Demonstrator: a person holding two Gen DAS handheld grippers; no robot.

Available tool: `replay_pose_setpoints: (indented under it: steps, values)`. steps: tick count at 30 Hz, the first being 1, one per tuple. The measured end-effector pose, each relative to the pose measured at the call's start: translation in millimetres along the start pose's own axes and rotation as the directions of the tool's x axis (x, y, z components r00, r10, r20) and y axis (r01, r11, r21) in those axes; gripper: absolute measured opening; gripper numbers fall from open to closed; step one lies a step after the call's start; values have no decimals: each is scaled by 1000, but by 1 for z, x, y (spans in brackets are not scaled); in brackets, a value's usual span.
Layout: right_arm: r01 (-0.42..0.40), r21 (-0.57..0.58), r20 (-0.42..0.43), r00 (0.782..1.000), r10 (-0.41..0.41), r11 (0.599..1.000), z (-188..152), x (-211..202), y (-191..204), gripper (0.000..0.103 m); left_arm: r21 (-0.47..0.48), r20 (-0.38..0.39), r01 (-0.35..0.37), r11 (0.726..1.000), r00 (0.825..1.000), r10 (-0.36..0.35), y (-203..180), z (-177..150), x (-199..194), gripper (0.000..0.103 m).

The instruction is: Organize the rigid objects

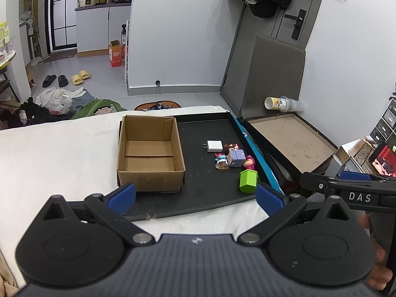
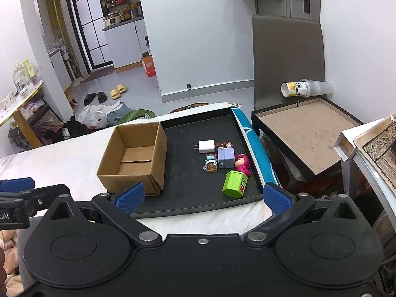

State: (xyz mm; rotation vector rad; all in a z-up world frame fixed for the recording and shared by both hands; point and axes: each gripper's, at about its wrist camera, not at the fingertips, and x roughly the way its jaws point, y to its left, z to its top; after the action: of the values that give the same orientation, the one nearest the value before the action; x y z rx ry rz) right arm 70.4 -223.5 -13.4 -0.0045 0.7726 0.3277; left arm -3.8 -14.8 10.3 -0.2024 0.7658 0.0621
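Note:
A black tray [image 1: 205,199] [image 2: 193,205] lies on a white cloth. On its left part stands an empty cardboard box [image 1: 151,170] [image 2: 133,157]. To the right lie a white charger [image 1: 214,146] [image 2: 207,146], a lilac block [image 1: 236,158] [image 2: 226,158], a pink figure [image 1: 249,162] [image 2: 242,162], a small blue-haired figure [image 1: 221,160] [image 2: 210,162] and a green box [image 1: 248,181] [image 2: 235,184]. My left gripper [image 1: 195,198] and right gripper [image 2: 201,198] hang open at the tray's near edge, holding nothing.
A dark open case [image 1: 292,141] [image 2: 307,133] with a toppled cup [image 1: 279,103] [image 2: 297,89] stands right of the tray. A white shelf [image 2: 366,153] is at the far right. The right gripper's side shows in the left view [image 1: 346,190].

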Motion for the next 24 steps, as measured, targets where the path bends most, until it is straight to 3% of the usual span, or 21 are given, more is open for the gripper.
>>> replay_pose_setpoints:
  steps: [24]
  values:
    - [15,2,13,1000,-15,1000,-1,-5,2,103,6,6,1,1000,1000,-1,-2,0,-4,103]
